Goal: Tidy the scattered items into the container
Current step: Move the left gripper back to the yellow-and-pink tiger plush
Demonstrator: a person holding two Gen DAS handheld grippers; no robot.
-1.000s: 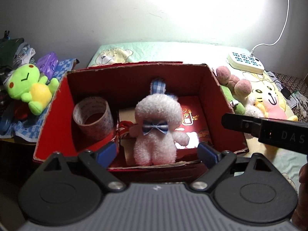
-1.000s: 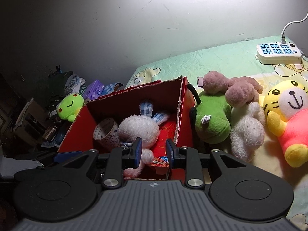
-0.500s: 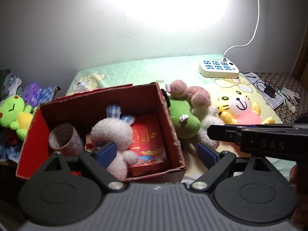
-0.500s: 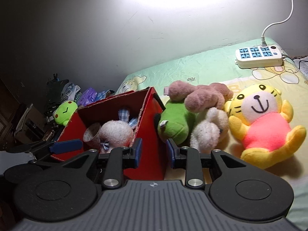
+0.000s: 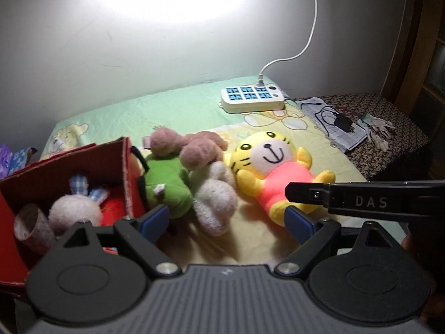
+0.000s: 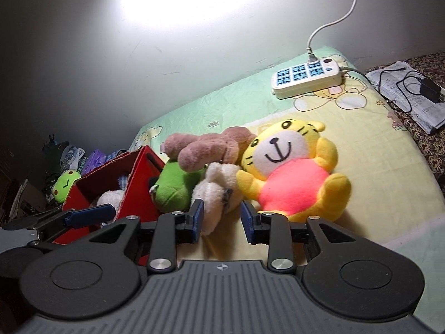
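Observation:
A red cardboard box (image 5: 126, 172) stands at the left of the bed and holds a white plush rabbit (image 5: 73, 211), a tape roll (image 5: 29, 226) and a red packet (image 5: 114, 208). Right of it lie a green and pink plush (image 5: 167, 183), a cream plush (image 5: 217, 200) and a yellow tiger plush (image 5: 275, 172). My left gripper (image 5: 226, 221) is open and empty, hovering short of the cream plush. My right gripper (image 6: 224, 218) is opening, its pads apart just short of the cream plush (image 6: 217, 192) and gripping nothing. The tiger plush (image 6: 289, 183) lies to its right.
A white power strip (image 5: 251, 98) with its cable lies by the back wall. A newspaper with a black charger (image 5: 342, 123) and white gloves (image 5: 378, 130) sit on the patterned surface at right. A green frog plush (image 6: 65, 186) and clutter lie left of the box.
Both views have swung right, from over the red box to the plush toys on the bed. The right jaws have spread wider. The left jaws stay wide.

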